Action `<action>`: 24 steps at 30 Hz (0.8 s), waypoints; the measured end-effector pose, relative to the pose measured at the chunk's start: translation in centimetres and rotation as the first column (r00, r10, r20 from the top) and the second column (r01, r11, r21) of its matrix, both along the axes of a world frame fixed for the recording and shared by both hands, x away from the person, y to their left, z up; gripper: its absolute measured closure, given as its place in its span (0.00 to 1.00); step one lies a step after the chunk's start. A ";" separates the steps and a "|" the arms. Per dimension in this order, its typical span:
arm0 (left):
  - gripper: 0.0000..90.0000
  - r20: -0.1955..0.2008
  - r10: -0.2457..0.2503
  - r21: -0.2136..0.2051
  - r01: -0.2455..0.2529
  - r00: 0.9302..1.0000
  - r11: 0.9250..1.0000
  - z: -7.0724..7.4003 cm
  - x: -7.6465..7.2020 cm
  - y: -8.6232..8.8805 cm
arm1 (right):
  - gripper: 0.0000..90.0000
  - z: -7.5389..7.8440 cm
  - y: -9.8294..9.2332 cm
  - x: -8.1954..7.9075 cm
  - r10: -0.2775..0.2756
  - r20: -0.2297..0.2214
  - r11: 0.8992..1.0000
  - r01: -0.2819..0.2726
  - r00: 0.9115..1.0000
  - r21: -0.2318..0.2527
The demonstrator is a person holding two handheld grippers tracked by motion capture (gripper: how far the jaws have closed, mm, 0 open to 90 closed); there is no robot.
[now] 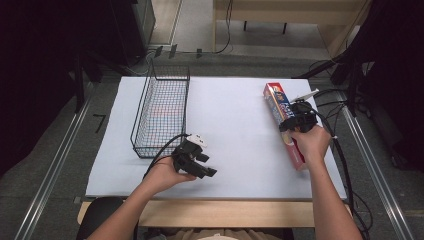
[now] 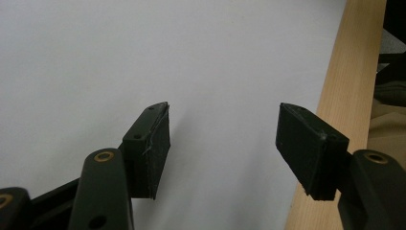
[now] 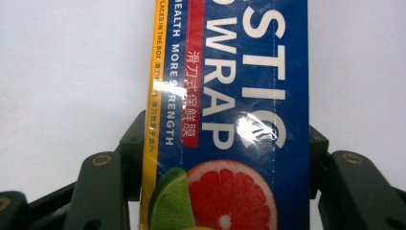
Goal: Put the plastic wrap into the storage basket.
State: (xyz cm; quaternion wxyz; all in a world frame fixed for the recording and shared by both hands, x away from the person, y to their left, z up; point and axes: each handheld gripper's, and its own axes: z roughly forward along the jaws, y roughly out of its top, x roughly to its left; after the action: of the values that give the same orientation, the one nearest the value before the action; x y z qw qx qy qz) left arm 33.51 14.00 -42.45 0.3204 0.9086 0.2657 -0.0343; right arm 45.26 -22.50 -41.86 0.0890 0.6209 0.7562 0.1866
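Note:
A long plastic wrap box (image 1: 276, 102), blue and red with a grapefruit picture, lies on the white table (image 1: 235, 135) at the right. My right gripper (image 1: 299, 121) grips it across its middle from above. In the right gripper view the box (image 3: 239, 72) runs up between the jaws, and both pads press against its long sides. My left gripper (image 1: 207, 165) rests low over the table near the front edge, pointing right. Its jaws (image 2: 222, 129) stand wide apart with only bare white tabletop between them.
A black wire basket (image 1: 140, 117) stands at the back left of the table, with nothing seen in it. The table's wooden front edge (image 2: 344, 96) lies just beside the left gripper. Cables (image 1: 345, 165) trail along the table's right side.

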 end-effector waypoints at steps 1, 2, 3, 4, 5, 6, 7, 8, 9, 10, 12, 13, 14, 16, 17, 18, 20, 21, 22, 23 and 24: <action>0.41 0.000 -0.001 0.001 0.001 1.000 1.000 0.0 0.0 0.0 | 0.47 0.2 -0.1 -0.1 0.012 0.016 1.000 -0.012 1.000 0.010; 0.41 0.003 0.000 -0.004 0.000 1.000 1.000 0.0 0.0 0.0 | 0.47 0.5 -0.1 -0.3 0.027 0.039 1.000 -0.028 0.999 0.014; 0.41 0.004 -0.001 -0.002 0.001 1.000 1.000 0.0 0.0 0.0 | 0.46 0.7 -0.1 -0.6 0.034 0.068 0.999 -0.035 0.997 0.009; 0.41 0.004 0.000 -0.003 0.000 1.000 1.000 0.0 -0.1 0.0 | 0.46 1.0 -0.1 -0.9 0.050 0.088 0.999 -0.051 0.995 0.010; 0.41 0.005 -0.001 -0.002 0.001 1.000 1.000 0.0 0.0 0.0 | 0.46 1.3 -0.1 -1.2 0.078 0.092 0.996 -0.081 0.993 0.026; 0.41 0.006 0.000 -0.002 0.000 1.000 1.000 0.0 0.0 0.0 | 0.46 1.3 -0.1 -1.2 0.078 0.092 0.996 -0.081 0.993 0.026; 0.41 0.000 0.003 -0.006 -0.003 1.000 1.000 0.0 0.0 0.1 | 0.46 1.3 -0.1 -1.4 0.087 0.087 0.995 -0.091 0.992 0.038; 0.41 -0.005 0.003 -0.012 -0.003 1.000 1.000 0.0 0.0 0.1 | 0.46 1.4 -0.1 -1.6 0.105 0.087 0.993 -0.109 0.991 0.042; 0.41 -0.010 -0.003 -0.019 0.003 1.000 1.000 0.2 0.0 0.3 | 0.47 1.4 -0.1 -2.0 0.142 0.095 0.988 -0.146 0.985 0.044; 0.41 -0.011 0.003 -0.028 -0.003 1.000 1.000 0.4 0.0 0.4 | 0.47 1.4 -0.1 -2.0 0.142 0.095 0.988 -0.146 0.985 0.044; 0.41 -0.002 0.007 -0.035 -0.007 1.000 0.999 0.7 0.0 0.6 | 0.46 1.3 0.0 -2.3 0.170 0.092 0.983 -0.176 0.981 0.059; 0.41 0.005 0.008 -0.036 -0.007 1.000 0.999 0.8 0.0 0.7 | 0.46 1.2 0.2 -2.5 0.181 0.083 0.981 -0.187 0.980 0.059; 0.41 0.006 0.011 -0.034 -0.011 1.000 0.999 0.8 -0.1 0.7 | 0.46 1.2 0.3 -2.7 0.199 0.085 0.977 -0.204 0.976 0.058; 0.40 0.015 0.010 -0.028 -0.010 1.000 1.000 0.9 -0.1 0.8 | 0.46 1.2 0.6 -3.1 0.240 0.089 0.968 -0.245 0.967 0.054; 0.40 0.021 0.003 -0.022 -0.003 1.000 1.000 1.0 -0.2 0.8 | 0.46 1.2 0.6 -3.3 0.256 0.093 0.963 -0.263 0.962 0.060; 0.40 0.024 -0.001 -0.017 0.002 1.000 1.000 1.0 -0.2 0.9 | 0.46 1.1 0.7 -3.4 0.271 0.099 0.958 -0.279 0.957 0.070; 0.40 0.030 0.003 -0.013 -0.002 1.000 1.000 1.0 -0.4 0.9 | 0.46 1.1 0.8 -3.7 0.293 0.111 0.949 -0.303 0.950 0.085; 0.39 0.028 -0.002 -0.009 0.002 1.000 1.000 1.1 -0.4 1.0 | 0.46 0.9 1.0 -4.1 0.326 0.135 0.939 -0.337 0.936 0.070; 0.39 0.029 0.001 -0.008 -0.001 1.000 1.000 1.2 -0.5 1.0 | 0.46 0.9 1.0 -4.1 0.326 0.135 0.939 -0.337 0.936 0.070; 0.39 0.033 -0.005 -0.014 0.006 0.999 1.000 1.3 -0.6 1.1 | 0.46 0.9 1.2 -4.2 0.339 0.141 0.935 -0.350 0.930 0.064; 0.39 0.041 -0.009 -0.015 0.009 0.999 1.000 1.5 -0.7 1.2 | 0.46 0.9 1.3 -4.3 0.346 0.138 0.931 -0.358 0.928 0.071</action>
State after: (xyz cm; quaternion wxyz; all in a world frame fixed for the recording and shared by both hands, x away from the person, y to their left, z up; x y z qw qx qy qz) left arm 32.82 15.21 -40.95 0.3324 0.9079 0.2548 -0.0192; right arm 40.93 -21.18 -40.98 0.0710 0.4658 0.8386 0.2733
